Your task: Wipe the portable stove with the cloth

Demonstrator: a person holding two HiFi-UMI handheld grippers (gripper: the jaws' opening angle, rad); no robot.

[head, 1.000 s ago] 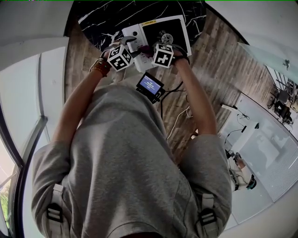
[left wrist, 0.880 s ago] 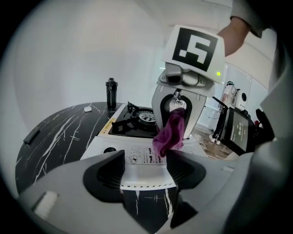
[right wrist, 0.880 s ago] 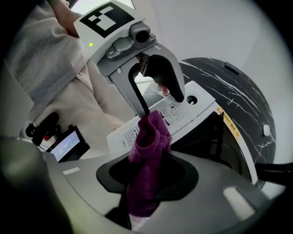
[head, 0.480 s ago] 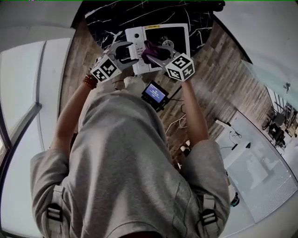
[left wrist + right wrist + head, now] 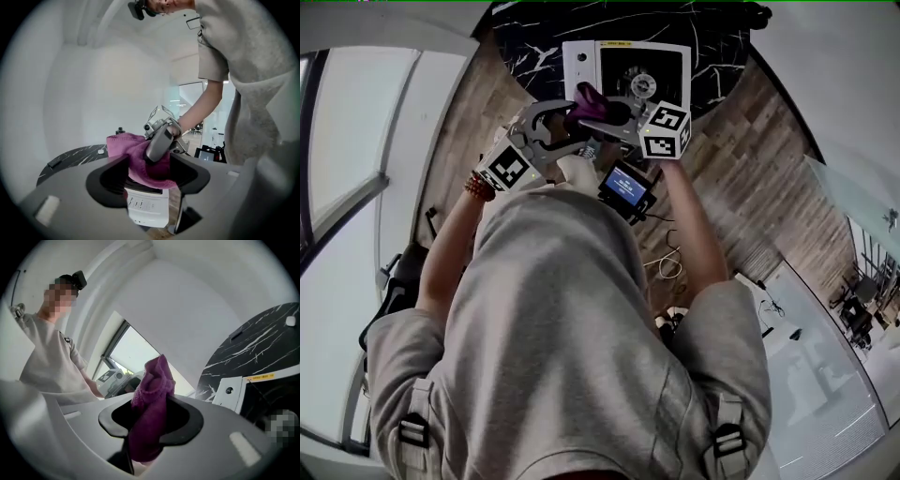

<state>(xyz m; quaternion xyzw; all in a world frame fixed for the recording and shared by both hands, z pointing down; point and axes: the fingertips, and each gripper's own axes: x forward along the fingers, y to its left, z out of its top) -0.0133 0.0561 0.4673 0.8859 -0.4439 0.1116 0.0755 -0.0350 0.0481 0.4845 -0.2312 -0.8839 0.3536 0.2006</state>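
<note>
Vs 1 s ago, both tools are up off the portable stove point(image 5: 667, 67) & drawn back toward the person. The stove now lies below & beyond their tips on the worktop point(image 5: 525, 37). R tool point(image 5: 150, 423) is clamped narrow on the purple cloth point(image 5: 154, 380), which bunches up past its tips. L tool point(image 5: 150, 171) is wide, jaws just eased in a bit. The cloth & R tool's tip sit in its gap, pads not clamped on them.
</note>
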